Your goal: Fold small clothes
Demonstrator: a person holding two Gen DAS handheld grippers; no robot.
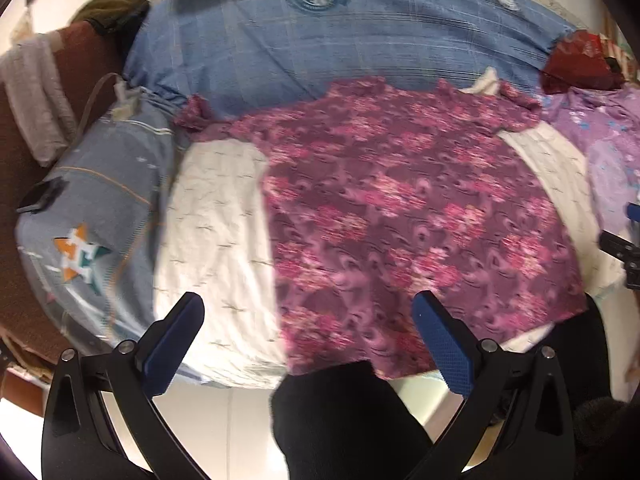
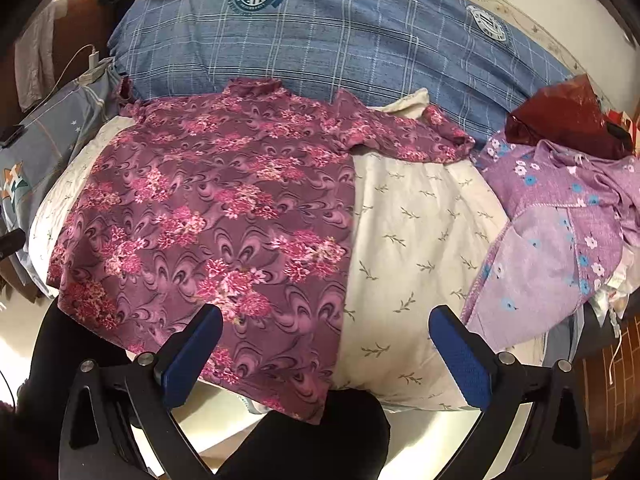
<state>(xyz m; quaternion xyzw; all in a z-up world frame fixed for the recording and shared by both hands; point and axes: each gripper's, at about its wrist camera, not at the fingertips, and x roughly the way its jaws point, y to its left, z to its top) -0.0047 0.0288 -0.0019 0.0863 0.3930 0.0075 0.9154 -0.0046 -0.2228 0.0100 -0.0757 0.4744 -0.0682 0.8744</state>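
**Shirt spread flat, both grippers poised**

Because folding needs a flat start, the magenta floral shirt (image 2: 208, 216) lies spread on the white sheet (image 2: 416, 232), collar toward twelve o'clock. The left gripper (image 1: 308, 340) and right gripper (image 2: 326, 344) hover at six o'clock, jaws spread, empty. A lilac garment (image 2: 560, 232), probably waiting its turn, sits at three o'clock.

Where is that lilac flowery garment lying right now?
The lilac garment lies crumpled at the bed's right edge, right of the spread magenta floral shirt and just below a dark red bag.
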